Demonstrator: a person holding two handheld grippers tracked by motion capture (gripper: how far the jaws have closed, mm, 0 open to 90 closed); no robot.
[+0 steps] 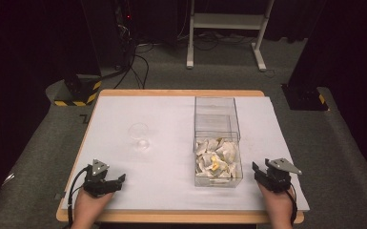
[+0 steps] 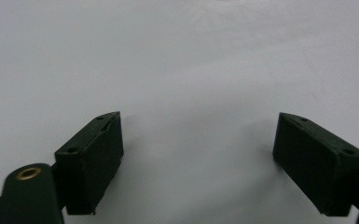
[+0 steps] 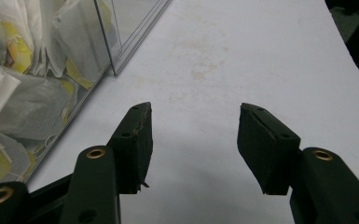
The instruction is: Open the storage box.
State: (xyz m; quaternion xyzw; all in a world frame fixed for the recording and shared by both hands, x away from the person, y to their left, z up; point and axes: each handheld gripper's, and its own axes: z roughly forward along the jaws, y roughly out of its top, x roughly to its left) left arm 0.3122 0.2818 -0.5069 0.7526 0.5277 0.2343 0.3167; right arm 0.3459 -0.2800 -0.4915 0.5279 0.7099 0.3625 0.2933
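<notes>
A clear plastic box (image 1: 217,140) stands right of the table's middle; its near compartment holds several white tea bags (image 1: 217,160) with yellow tags, and its far compartment looks empty. Through the box wall the tea bags (image 3: 25,79) fill the left of the right gripper view. A clear glass (image 1: 138,136) lies left of the middle. My left gripper (image 1: 119,180) rests near the front left edge, open, with nothing between its jaws (image 2: 198,154). My right gripper (image 1: 258,171) sits just right of the box's near corner, open and empty (image 3: 193,140).
The white table top (image 1: 171,124) has a wooden rim. Beyond it are a white frame's legs (image 1: 226,33), cables on the floor and black stands with yellow-striped bases (image 1: 76,93). A faint stain marks the surface (image 3: 200,70) ahead of the right gripper.
</notes>
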